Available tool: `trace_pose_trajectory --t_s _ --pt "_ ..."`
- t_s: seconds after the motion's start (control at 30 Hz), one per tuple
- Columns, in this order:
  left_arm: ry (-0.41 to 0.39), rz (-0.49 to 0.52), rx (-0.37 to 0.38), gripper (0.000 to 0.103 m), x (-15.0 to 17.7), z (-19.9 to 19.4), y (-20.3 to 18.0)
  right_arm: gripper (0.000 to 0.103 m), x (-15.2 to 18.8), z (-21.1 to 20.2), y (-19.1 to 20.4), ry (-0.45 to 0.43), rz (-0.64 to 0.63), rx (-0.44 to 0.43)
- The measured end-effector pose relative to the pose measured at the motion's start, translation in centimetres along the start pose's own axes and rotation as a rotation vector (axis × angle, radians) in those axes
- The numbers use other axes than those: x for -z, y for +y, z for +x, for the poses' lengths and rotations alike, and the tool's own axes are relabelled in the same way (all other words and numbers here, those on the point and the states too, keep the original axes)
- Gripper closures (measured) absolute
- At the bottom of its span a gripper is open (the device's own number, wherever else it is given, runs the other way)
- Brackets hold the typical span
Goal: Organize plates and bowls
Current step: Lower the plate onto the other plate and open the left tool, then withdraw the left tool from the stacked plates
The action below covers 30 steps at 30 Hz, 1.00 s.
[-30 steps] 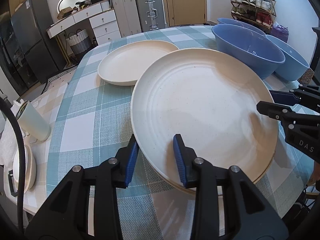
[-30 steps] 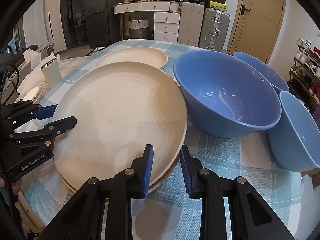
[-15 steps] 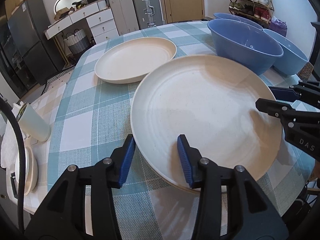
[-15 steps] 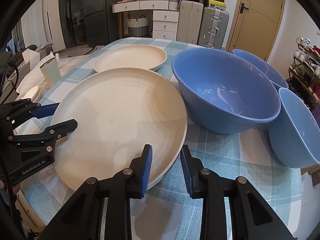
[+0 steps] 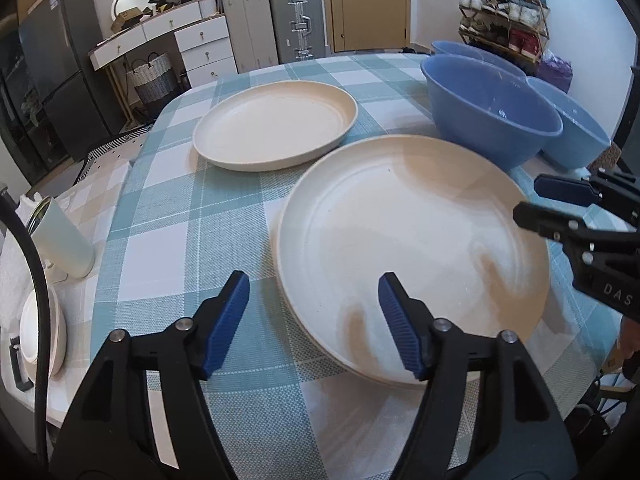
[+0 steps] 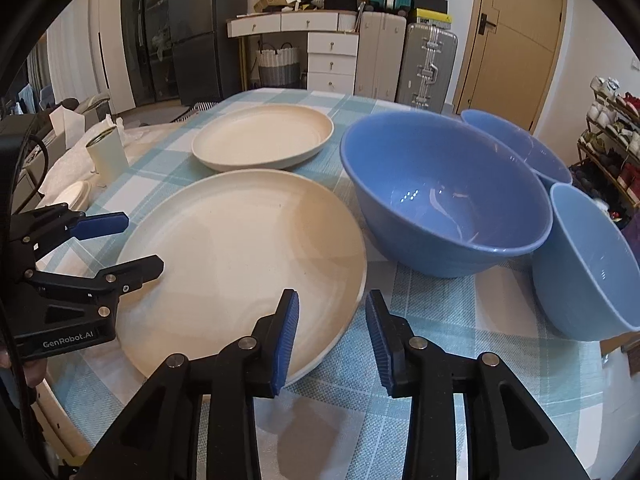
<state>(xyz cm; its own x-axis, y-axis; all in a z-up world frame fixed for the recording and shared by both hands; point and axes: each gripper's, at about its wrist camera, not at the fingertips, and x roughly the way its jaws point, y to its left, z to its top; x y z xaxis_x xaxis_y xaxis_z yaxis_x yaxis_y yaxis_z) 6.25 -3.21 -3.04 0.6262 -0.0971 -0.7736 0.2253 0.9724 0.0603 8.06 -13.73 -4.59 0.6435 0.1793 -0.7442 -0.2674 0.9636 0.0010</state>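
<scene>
Cream plate stack point(image 5: 412, 240) now flat on checked tablecloth point(image 5: 192, 216), near edge, just beside big blue bowl point(image 6: 444, 196). Half a second ago your jaws straddled its rim; now both spread wider, holding nothing. Left gripper point(image 5: 314, 322): wide open, one finger over the rim, the other outside it. Right gripper point(image 6: 331, 334): open, rim edge between fingers, no clear contact. Reads as release done. Second plate point(image 5: 276, 130) well apart, two smaller bowls point(image 6: 592, 264) not nested: likely next.
</scene>
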Motion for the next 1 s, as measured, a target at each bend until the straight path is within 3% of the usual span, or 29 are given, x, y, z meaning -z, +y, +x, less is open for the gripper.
trace_pose_trajectory --t_s 0.07,0.13,0.2,0.3,0.37,0.4,0.73,1.0 --pt "-0.015 -0.033 0.002 0.027 -0.2 -0.6 0.7 0.051 -0.1 -0.4 -0.2 -0.011 0.013 -0.016" --pt "-0.032 -0.062 0.003 0.027 -0.4 -1.3 1.4 0.047 -0.3 -0.8 -0.3 -0.019 0.018 -0.026" --pt "-0.041 -0.077 -0.01 0.025 -0.5 -1.8 1.8 0.027 -0.4 -1.2 -0.2 -0.033 0.018 -0.034" --pt "-0.056 -0.092 -0.033 0.02 -0.7 -2.7 2.4 0.017 -0.6 -1.9 -0.3 -0.062 0.017 -0.048" --pt "-0.073 -0.099 -0.049 0.004 -0.8 -3.4 2.6 0.011 -0.8 -2.2 -0.1 -0.068 0.003 -0.057" --pt "-0.083 -0.101 -0.058 0.003 -0.9 -3.7 2.6 0.006 -1.0 -2.3 0.1 -0.071 -0.01 -0.062" --pt "-0.127 -0.115 -0.122 0.002 -1.5 -5.8 2.2 0.002 -2.2 -4.5 0.6 -0.141 -0.065 -0.094" --pt "-0.144 -0.183 -0.112 0.002 -2.2 -6.2 3.1 0.002 -5.0 -6.5 -0.3 -0.19 -0.105 -0.124"
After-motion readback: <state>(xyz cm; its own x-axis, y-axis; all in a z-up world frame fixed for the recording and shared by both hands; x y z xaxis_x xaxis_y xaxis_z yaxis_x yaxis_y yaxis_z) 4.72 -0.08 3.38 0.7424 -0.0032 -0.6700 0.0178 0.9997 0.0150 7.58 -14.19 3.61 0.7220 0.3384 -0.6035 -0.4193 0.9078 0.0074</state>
